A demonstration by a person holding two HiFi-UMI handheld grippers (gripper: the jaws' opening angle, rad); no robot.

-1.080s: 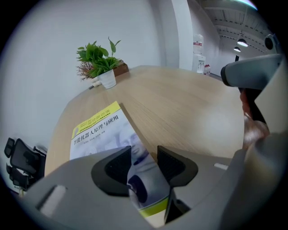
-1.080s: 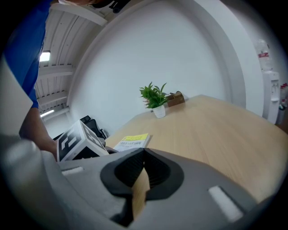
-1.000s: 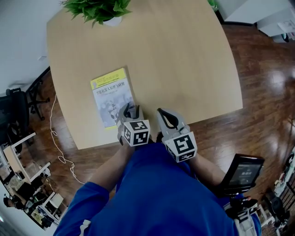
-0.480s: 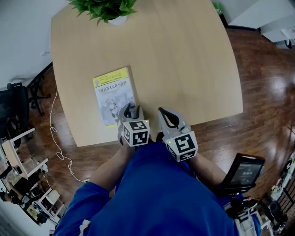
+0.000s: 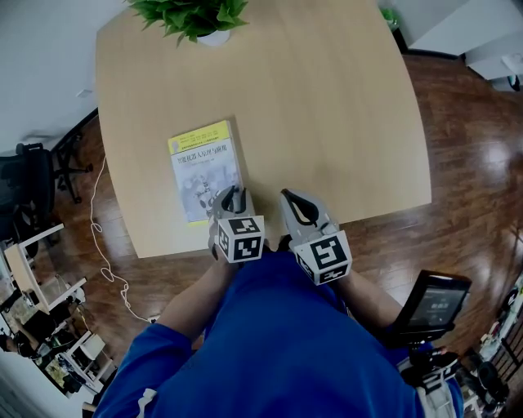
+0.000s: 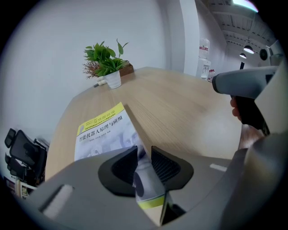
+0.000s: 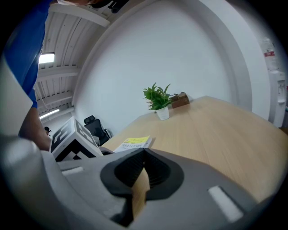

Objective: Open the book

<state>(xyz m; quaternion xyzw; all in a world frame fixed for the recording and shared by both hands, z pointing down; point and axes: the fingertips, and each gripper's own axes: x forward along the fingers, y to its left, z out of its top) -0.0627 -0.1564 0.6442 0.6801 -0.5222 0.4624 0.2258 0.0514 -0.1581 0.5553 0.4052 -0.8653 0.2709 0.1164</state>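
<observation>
A closed book (image 5: 204, 167) with a yellow band and a blue-white cover lies near the front left of the wooden table (image 5: 327, 106). My left gripper (image 5: 231, 196) sits at the book's near right corner. In the left gripper view the cover's corner (image 6: 143, 173) stands up between the pads, and the jaws of the left gripper (image 6: 144, 155) have just been closing and now pinch it. The rest of the book (image 6: 101, 130) lies flat beyond. My right gripper (image 5: 296, 200) hovers just right of the left one, shut and holding nothing (image 7: 144, 152); the book (image 7: 132, 143) lies to its left.
A potted plant (image 5: 192, 16) stands at the table's far left edge. A black office chair (image 5: 29, 184) and a white cable (image 5: 102, 253) are on the wooden floor to the left. A dark screen device (image 5: 433, 302) sits at lower right.
The left gripper's jaws have narrowed around the book's near right corner. Both grippers have otherwise stayed where they were.
</observation>
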